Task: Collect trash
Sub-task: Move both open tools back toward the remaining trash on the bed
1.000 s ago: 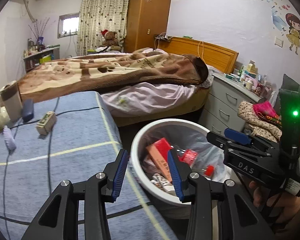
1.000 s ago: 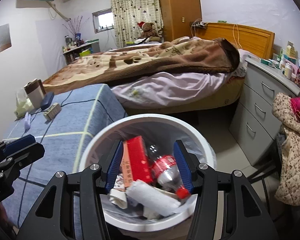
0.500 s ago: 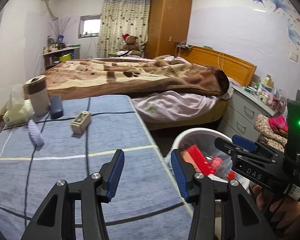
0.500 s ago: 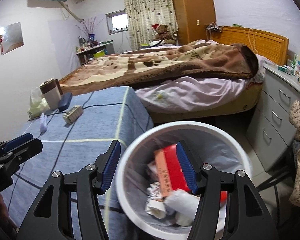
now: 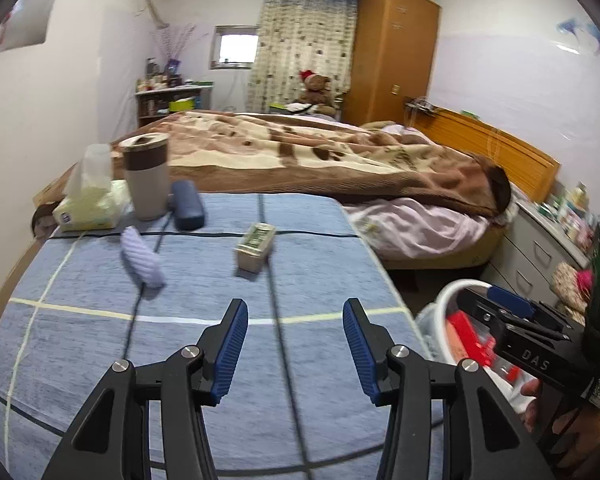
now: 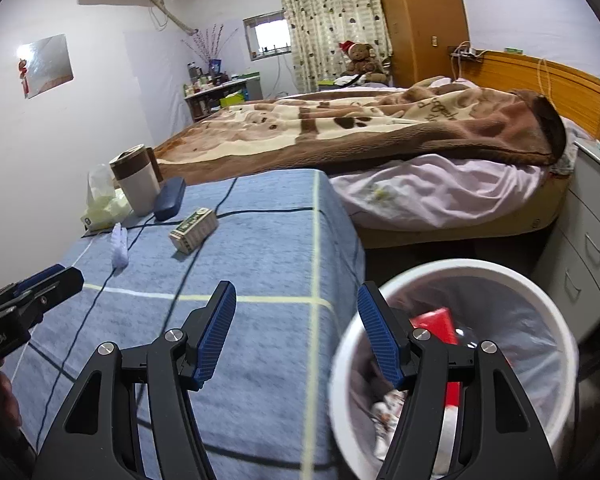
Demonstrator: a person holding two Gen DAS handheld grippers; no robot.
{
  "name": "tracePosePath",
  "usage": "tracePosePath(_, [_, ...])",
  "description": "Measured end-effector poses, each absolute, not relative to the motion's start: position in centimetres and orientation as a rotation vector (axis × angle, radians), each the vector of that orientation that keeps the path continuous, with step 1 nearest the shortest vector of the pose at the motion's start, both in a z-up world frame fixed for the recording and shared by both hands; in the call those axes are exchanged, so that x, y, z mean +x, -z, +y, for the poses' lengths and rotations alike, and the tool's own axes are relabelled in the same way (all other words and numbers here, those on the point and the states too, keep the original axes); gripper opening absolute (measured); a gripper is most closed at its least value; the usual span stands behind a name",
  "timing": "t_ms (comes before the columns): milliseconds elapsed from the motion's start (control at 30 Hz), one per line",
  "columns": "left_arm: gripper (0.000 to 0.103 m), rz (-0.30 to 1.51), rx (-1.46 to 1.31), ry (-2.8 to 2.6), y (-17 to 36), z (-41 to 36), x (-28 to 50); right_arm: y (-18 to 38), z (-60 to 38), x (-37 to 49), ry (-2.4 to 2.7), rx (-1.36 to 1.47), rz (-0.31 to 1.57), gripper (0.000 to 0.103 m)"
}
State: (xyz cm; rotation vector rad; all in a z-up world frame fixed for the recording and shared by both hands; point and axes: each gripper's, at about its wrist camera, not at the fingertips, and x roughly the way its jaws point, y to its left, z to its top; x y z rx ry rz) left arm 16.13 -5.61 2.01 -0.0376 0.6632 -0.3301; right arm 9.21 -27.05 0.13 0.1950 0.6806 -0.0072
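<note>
Left tongs: apart, empty, over the blue counter.
Right tongs: opening, nothing between.
Small box: ahead of left tongs.
Bin: right of right tongs, holding trash.

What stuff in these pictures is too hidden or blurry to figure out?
- Trash bin, right wrist view: the right gripper, jaws opening and empty, covers part of the trash; the rest is blurred.
- Trash bin, left wrist view: mostly behind the right gripper's body.
- Small box on the blue cloth: print too small to read.
- Nightstand items, left wrist view: tiny, blurred.
</note>
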Motion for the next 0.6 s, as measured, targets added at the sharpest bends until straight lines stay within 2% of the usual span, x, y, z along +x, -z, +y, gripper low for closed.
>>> tracePosePath(300, [0.054,0.679,-0.090,0.219,-1.0,0.2,20.5,0.3,-23.8,13.0,-0.045,0.175,0.705,0.065])
tracePosePath(600, [0.054,0.720,-0.127,0.152,0.8,4.1,24.9,1.0,-21.1,16.8,-0.080,0.155,0.726,0.065])
